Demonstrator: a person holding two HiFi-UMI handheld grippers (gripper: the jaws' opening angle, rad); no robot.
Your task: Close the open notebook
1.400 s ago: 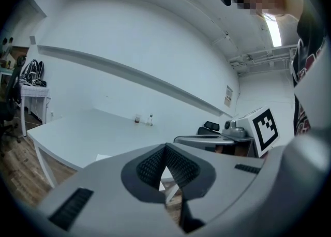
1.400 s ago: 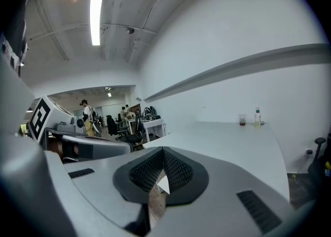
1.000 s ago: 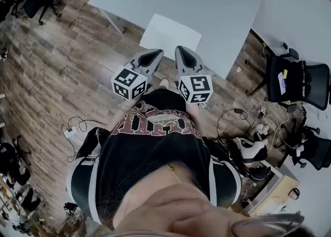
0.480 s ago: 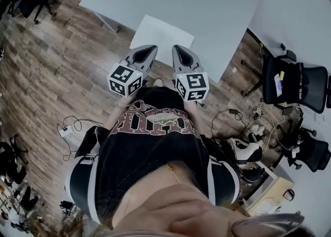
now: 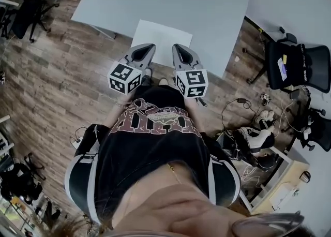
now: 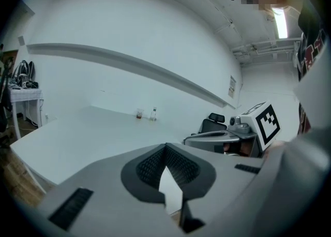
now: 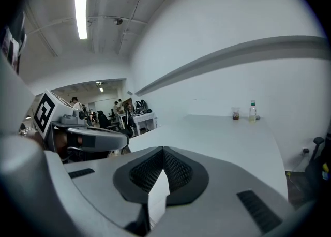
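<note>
We are standing on a wood-plank floor [image 5: 46, 80] at a wide pale counter [image 5: 207, 8]. Black office chairs [image 5: 300, 68] and loose cables [image 5: 235, 109] are sitting off to our right. A small bottle [image 7: 252, 110] and a cup [image 7: 236, 113] are standing at the counter's far end. The notebook [image 5: 161, 35] is lying flat and white at the near edge, just ahead of the left gripper [image 5: 149, 47] and right gripper [image 5: 176, 48]. We are keeping both sets of fingers clenched and empty. We are making out no words in the lettering on our shirt [image 5: 155, 122].

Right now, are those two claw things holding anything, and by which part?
Nothing is held: the left gripper and right gripper are both shut with nothing between their jaws.
</note>
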